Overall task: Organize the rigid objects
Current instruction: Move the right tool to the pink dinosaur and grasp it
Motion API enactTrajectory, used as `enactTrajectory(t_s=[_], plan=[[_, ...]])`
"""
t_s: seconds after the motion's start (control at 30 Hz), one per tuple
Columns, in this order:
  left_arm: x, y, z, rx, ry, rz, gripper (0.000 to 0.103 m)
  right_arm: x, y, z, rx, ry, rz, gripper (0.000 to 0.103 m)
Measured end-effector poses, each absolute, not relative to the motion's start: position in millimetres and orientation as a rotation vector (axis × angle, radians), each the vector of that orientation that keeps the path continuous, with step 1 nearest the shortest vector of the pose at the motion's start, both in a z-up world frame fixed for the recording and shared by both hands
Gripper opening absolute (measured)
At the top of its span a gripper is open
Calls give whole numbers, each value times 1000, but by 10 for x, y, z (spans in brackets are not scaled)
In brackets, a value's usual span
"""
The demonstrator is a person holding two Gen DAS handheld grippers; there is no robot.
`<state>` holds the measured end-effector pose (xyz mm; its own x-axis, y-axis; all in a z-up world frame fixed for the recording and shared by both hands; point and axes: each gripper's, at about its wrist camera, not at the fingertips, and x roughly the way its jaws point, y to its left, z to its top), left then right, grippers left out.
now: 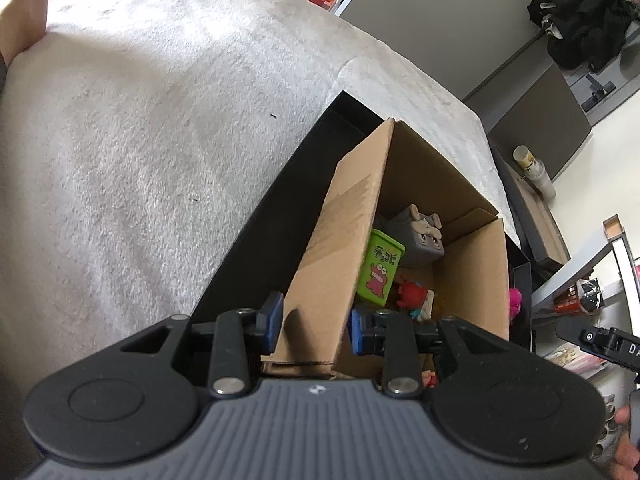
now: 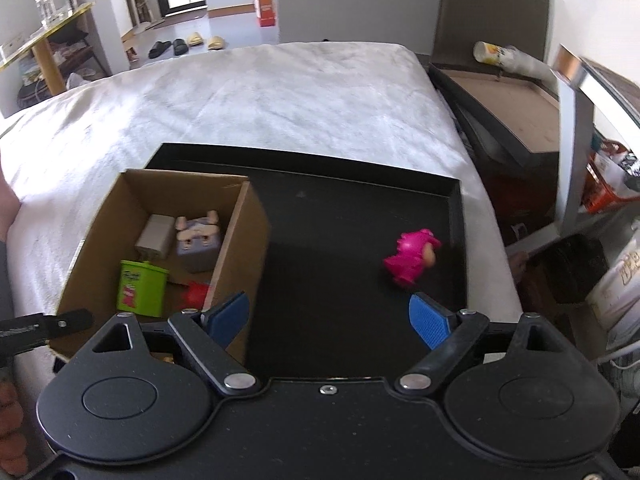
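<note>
Left gripper straddles cardboard box wall, grip unclear; right gripper, jaws open, nears pink toy, w/ risk of knocking it.

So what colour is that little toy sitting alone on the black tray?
Bright pink toy, with a small tan patch; clearest in the right wrist view.
</note>
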<state>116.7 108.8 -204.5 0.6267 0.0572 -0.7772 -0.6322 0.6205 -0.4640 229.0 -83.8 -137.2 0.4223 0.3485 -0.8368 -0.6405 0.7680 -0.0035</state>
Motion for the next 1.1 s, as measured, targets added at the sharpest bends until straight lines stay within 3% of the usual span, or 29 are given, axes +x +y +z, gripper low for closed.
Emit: enactTrajectory(t_s=[0.5,1.1], plan=[[1232,1068,-2049,-782,787,455,29,2836,-1245,-1705,-169,1005,540,87],[1247,1098,-2010,-791,784,434,28,3277,-951,-2213,-146,1022,506,87]])
